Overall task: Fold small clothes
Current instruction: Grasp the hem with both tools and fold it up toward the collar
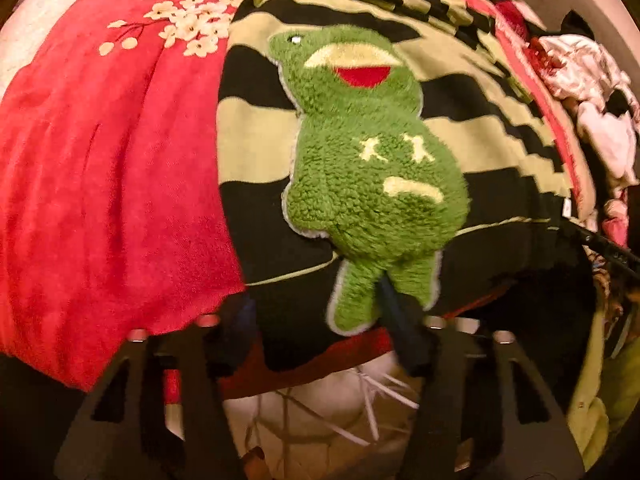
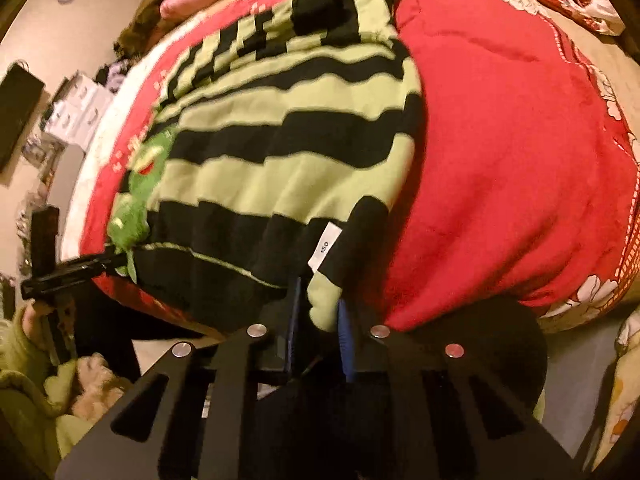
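A black and pale-green striped sweater [image 1: 256,144] with a fuzzy green animal patch [image 1: 360,168] lies on a red blanket [image 1: 100,160]. My left gripper [image 1: 320,316] stands open at the hem. Its fingers [image 1: 400,312] are wide apart, one resting on the patch's leg, with hem fabric between them. In the right wrist view the sweater [image 2: 280,152] shows its back, with a white size label [image 2: 325,246]. My right gripper [image 2: 320,312] is shut on a pale-green folded corner of the sweater. The left gripper [image 2: 80,264] shows at the sweater's far hem.
A heap of white and pink clothes [image 1: 580,80] lies at the right side of the bed. The red blanket [image 2: 520,160] spreads wide to the right of the sweater. Boxes [image 2: 76,108] sit on the floor beyond the bed. A hand in a green sleeve [image 2: 28,344] holds the left gripper.
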Available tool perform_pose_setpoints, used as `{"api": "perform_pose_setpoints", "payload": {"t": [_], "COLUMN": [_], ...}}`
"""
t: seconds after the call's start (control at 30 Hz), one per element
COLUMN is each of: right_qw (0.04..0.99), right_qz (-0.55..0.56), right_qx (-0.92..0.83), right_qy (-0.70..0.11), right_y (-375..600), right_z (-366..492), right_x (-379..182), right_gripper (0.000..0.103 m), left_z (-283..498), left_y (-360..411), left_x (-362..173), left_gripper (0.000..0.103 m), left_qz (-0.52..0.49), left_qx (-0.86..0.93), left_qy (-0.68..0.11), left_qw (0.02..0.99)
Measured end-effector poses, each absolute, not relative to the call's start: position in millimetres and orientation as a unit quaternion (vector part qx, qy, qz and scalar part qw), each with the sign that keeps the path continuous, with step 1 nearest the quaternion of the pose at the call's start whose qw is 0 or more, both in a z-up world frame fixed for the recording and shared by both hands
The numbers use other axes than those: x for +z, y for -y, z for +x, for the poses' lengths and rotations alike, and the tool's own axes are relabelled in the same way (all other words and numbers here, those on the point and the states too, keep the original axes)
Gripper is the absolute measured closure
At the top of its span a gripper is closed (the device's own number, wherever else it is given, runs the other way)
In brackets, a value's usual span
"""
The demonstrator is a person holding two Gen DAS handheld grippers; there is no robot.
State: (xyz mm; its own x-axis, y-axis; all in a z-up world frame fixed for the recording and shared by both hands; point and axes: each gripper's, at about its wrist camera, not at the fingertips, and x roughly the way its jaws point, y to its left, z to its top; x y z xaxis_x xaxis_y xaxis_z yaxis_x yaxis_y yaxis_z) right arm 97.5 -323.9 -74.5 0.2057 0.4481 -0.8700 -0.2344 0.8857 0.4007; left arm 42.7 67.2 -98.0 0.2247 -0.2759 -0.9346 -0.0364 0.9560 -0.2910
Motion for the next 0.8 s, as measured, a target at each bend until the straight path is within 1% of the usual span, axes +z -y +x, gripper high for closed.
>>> {"api": "perform_pose_setpoints", "payload": {"t": [0.03,0.07,0.1,0.37,0.53,0.63,0.8], "right_qw": [0.774,0.777,0.780,0.793,0.793,0.795,0.803], "right_qz": [0.095,0.099,0.106,0.217,0.283,0.296,0.303], "right_qx": [0.224,0.225,0.228,0.258,0.266,0.263,0.261], "right_qy": [-0.584,-0.579,-0.573,-0.507,-0.470,-0.459,-0.441], "right_y": [326.2,327.6,329.0,345.2,352.2,355.1,348.7], "right_z": [97.9,98.9,100.3,132.9,177.0,205.6,277.8], "right_x": [-70.8,-67.9,-64.5,-34.5,-21.0,-15.5,-1.3], "right_gripper": [0.089,0.089,0.089,0.089,0.089,0.089,0.090], "left_z": [42.7,43.0,43.6,64.7,97.6,129.0,190.6], "left_y": [-68.5,-69.8,-71.9,-85.2,-89.6,-95.5,-115.9], "left_x": [-94.2,-91.6,-86.6,-38.4,-15.0,-3.9,3.8], "left_gripper": [0.076,0.081,0.096,0.098,0.098,0.098,0.098], "left_qz": [-0.129,-0.130,-0.141,-0.202,-0.227,-0.235,-0.259], "left_qx": [-0.079,-0.080,-0.089,-0.122,-0.133,-0.125,-0.106], "left_qy": [-0.614,-0.612,-0.605,-0.552,-0.519,-0.500,-0.475], "left_qw": [0.774,0.776,0.779,0.800,0.813,0.824,0.834]}}
